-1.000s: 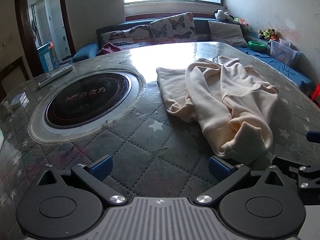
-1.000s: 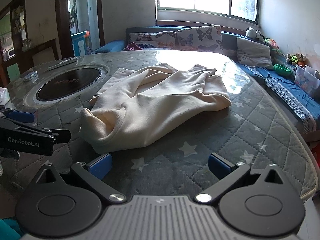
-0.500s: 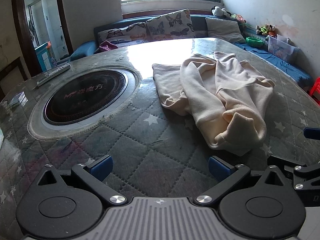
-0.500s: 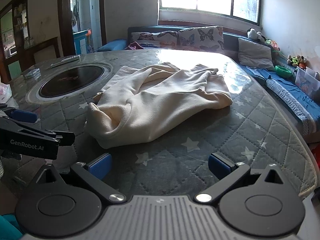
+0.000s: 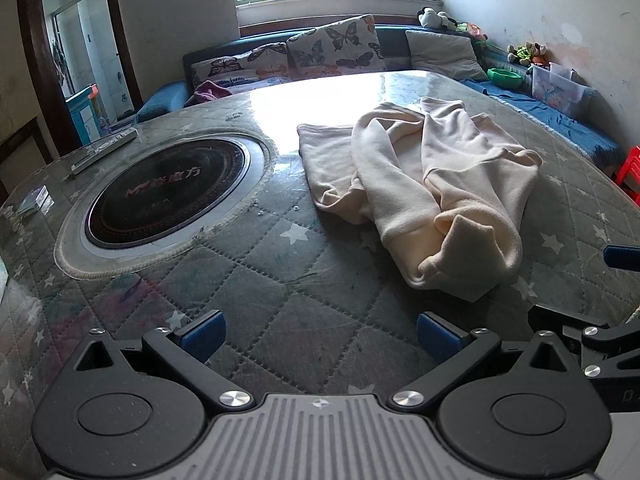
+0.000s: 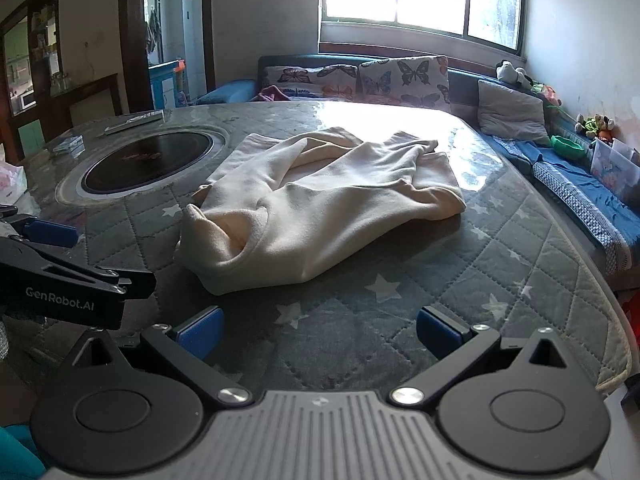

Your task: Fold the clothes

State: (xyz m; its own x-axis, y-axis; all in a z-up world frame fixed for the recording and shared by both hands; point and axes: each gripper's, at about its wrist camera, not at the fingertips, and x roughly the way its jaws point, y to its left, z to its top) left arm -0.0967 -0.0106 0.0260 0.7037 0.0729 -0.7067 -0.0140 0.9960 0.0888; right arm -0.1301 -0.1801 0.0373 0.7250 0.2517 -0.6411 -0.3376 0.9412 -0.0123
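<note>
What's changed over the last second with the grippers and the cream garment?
Both grippers, left and right, have drawn back slightly from the garment, which now sits farther off in both views. Nothing was grasped or released. Both stay open; the garment stays crumpled on the table.

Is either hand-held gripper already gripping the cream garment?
No. The left hand-held gripper and the right hand-held gripper both hang open over the bare table, short of the crumpled cream garment.
</note>
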